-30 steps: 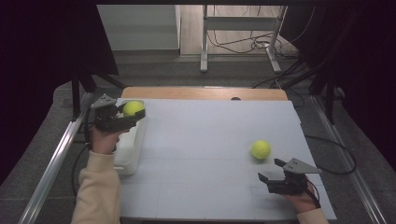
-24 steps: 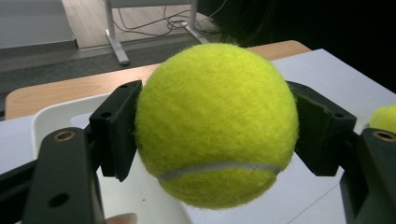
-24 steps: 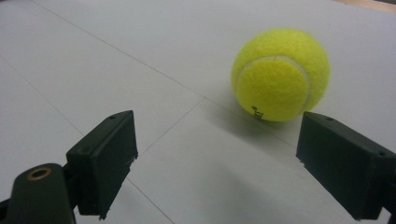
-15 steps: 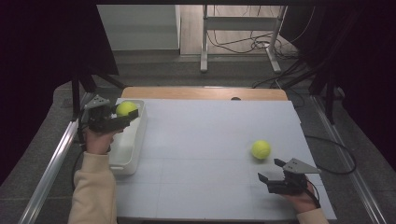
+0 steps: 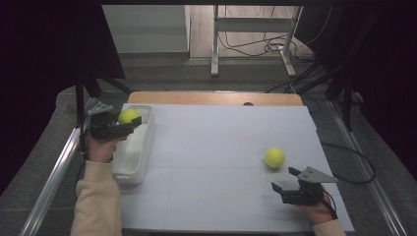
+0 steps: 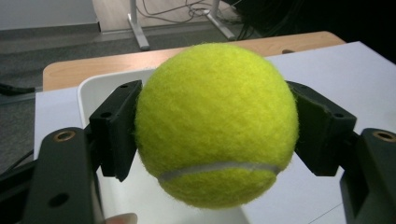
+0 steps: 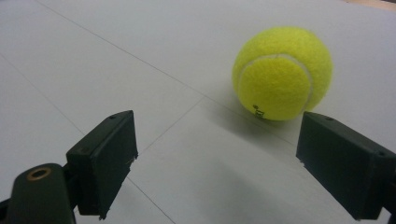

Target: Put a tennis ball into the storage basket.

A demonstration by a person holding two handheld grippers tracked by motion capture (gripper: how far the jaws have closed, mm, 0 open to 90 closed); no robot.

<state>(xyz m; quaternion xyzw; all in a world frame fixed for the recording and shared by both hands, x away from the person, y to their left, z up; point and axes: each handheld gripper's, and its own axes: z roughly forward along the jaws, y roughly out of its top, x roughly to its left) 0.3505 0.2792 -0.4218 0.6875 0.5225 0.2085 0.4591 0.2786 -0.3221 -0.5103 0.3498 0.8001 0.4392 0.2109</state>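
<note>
Yellow tennis ball (image 6: 215, 125) sits clamped in your left gripper (image 5: 117, 129) jaws, above the white bin (image 5: 135, 152); lower before releasing. Your right gripper (image 5: 286, 183) jaws stand apart near the second ball (image 5: 274, 157) on the counter (image 5: 211, 147).

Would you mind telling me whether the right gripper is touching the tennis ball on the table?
Apart. The right gripper view shows the right gripper open, bare table separating it from the tennis ball.

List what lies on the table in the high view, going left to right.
left gripper holding a tennis ball → white bin → second tennis ball on the table → right gripper, open.
</note>
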